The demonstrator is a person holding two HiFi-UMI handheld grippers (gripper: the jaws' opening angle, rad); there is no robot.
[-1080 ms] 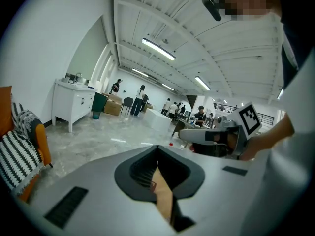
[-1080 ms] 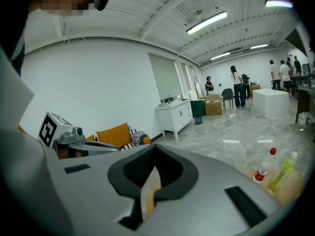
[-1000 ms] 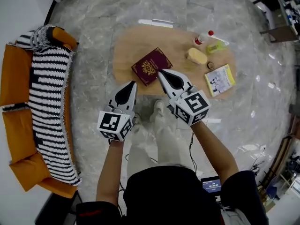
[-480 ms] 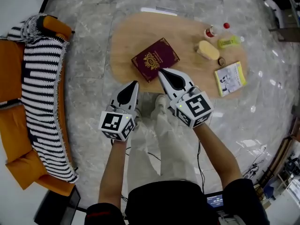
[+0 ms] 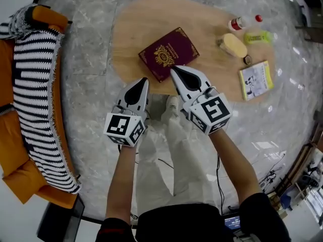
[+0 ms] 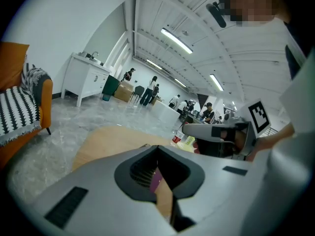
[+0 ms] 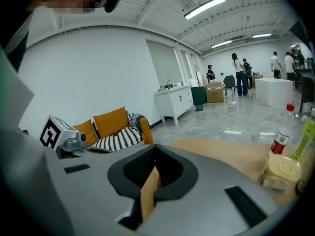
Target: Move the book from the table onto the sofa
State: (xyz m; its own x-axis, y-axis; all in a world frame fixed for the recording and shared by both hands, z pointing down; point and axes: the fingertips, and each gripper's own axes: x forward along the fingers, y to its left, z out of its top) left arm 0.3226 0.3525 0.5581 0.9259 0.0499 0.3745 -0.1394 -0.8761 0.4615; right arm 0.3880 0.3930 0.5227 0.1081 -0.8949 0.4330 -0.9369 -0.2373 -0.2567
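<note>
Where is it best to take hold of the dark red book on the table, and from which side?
Probably its near corner, approached from the person's side: the dark red book lies flat on the table, turned so this corner points at the near edge.

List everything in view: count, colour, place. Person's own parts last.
table: one, light wood, centre
book: one, maroon, table's near side
booklet: one, yellow, table's right end
red-capped bottle: one, clear, far right corner
yellow-green bottle: one, beside it
pale lump: one, yellowish, by the bottles
sofa: one, orange, left
throw: one, black-and-white striped, on sofa
left gripper: one, white, shut, empty, near table edge
right gripper: one, white, shut, empty, by the book
</note>
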